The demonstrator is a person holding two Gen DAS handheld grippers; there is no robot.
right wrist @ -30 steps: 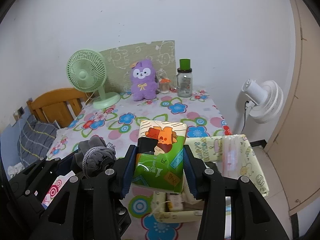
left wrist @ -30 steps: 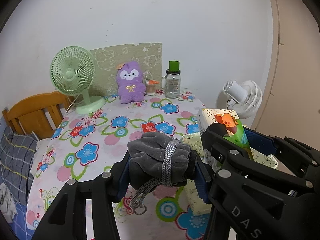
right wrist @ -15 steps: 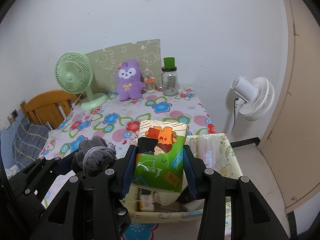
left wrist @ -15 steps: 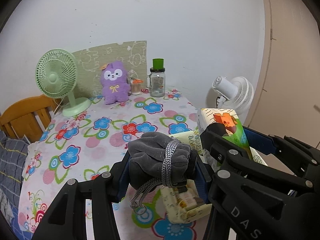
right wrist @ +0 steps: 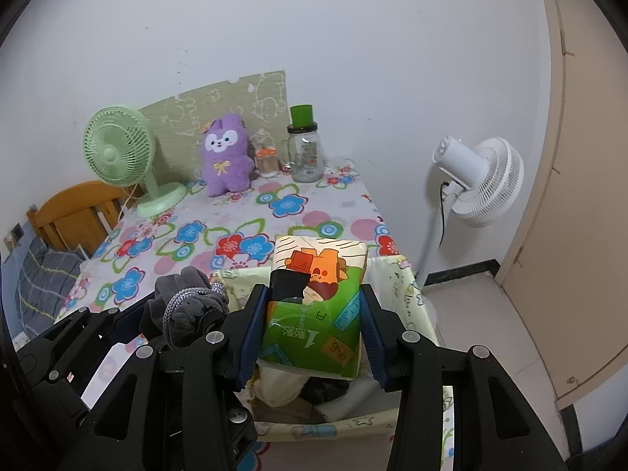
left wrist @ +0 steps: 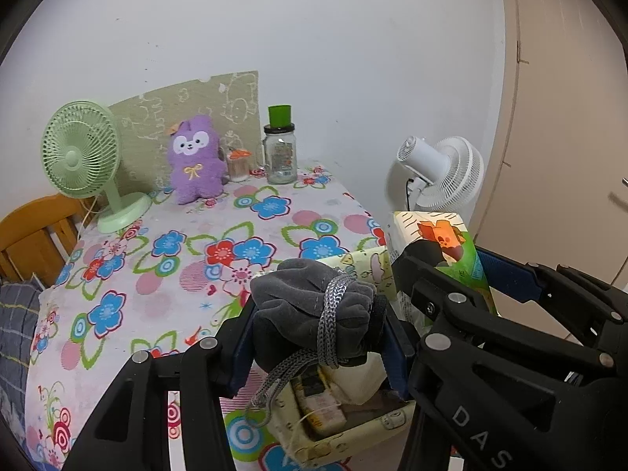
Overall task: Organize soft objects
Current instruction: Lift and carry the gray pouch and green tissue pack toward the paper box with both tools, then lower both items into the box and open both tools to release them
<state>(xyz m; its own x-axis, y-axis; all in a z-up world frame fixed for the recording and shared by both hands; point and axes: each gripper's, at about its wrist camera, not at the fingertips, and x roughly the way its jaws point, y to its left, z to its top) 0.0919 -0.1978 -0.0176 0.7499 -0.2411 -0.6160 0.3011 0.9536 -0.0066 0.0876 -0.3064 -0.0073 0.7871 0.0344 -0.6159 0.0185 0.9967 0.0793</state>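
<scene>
My left gripper [left wrist: 318, 337] is shut on a grey drawstring pouch [left wrist: 310, 310], held above the near left part of a pale yellow fabric storage box [left wrist: 353, 431]. My right gripper [right wrist: 312, 325] is shut on a green and white tissue pack [right wrist: 318, 294], held above the same box [right wrist: 396, 274]. The pouch also shows in the right wrist view [right wrist: 188, 306], and the tissue pack in the left wrist view [left wrist: 439, 243]. The box holds several soft items and packets. A purple plush toy [left wrist: 194, 165] sits at the back of the table.
The table has a flowered cloth [left wrist: 176, 243]. A green desk fan [left wrist: 82, 157], a small jar [left wrist: 239, 165] and a glass jar with a green lid [left wrist: 280, 149] stand at the back. A white floor fan [right wrist: 475, 180] stands right of the table. A wooden chair [left wrist: 31, 231] is left.
Both grippers have moved back and to the right with their loads, from over the table to above the storage box. The box's inside has come into view beneath them.
</scene>
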